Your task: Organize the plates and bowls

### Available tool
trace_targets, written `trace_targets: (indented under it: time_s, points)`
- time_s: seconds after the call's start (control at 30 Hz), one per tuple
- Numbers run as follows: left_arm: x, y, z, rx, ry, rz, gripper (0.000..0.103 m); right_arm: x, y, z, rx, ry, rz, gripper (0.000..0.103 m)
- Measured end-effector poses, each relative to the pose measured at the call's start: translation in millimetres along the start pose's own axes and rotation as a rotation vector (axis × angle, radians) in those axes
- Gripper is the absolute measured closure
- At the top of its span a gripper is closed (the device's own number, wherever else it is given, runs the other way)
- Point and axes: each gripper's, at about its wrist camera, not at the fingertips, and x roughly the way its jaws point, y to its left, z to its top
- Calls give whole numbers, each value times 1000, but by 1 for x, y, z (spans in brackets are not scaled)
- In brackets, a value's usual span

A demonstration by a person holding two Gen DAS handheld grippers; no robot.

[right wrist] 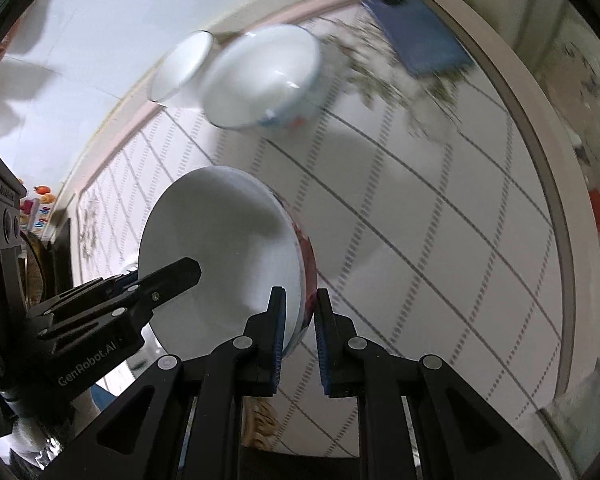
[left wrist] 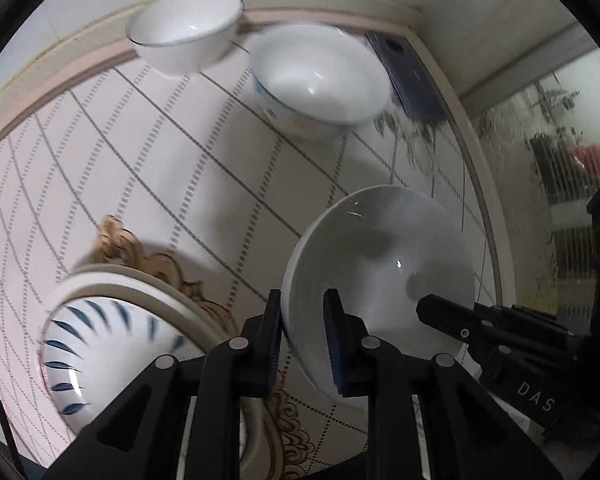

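Both grippers hold one white bowl (left wrist: 380,264) above the table. My left gripper (left wrist: 302,340) pinches its near rim, one finger inside and one outside. My right gripper (right wrist: 300,334) pinches the opposite rim of the same bowl (right wrist: 220,248), whose outside has a red pattern. Each gripper shows in the other's view: the right (left wrist: 452,316), the left (right wrist: 172,276). A white bowl with a dark rim line (left wrist: 184,28) and a white bowl with a blue band (left wrist: 320,80) stand at the far table edge. A blue-leaf bowl (left wrist: 100,356) sits in a cream plate (left wrist: 148,284) at the lower left.
The table has a pink checked cloth (left wrist: 180,168) with a raised edge. A dark blue phone (left wrist: 408,72) lies at the far right corner, also seen in the right wrist view (right wrist: 420,36). Gold ornamental trim (left wrist: 160,264) lies beside the plate.
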Motion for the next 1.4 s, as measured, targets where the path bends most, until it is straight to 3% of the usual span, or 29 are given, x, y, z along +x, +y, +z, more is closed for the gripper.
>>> trace_targets:
  time_s: [0.33,0.67,0.77,0.9,0.97,1.03,1.1,1.23,1.4]
  points:
    - [34,-21,0,54,60,29,85,17,-48,-8,64,36,-26,88]
    - [37,-27,2,63,56,47,85,24,-59,-11,65,55,-24,88]
    - [22,-25,6,46,39,35,85,22,-60,-8,85,73,-5,86]
    - [-26,-8,22,-11,-51,-5,82,-4,-69,0,117,69,28,85]
    - [-47,3,37,-47,-103,-24,60,-31,-72,10,115,30,42,82]
    - [-61,15,59,-85,-155,-39,42,-53,-74,24,118,-12,61,65]
    - [-64,25,76,-118,-184,-32,42,-69,-73,43,117,-48,99,45]
    - [-39,39,113,-178,-145,-74,42,-67,-63,96,111,-104,183,44]
    - [10,50,142,-224,-62,-106,42,-15,-52,152,123,-41,285,44]
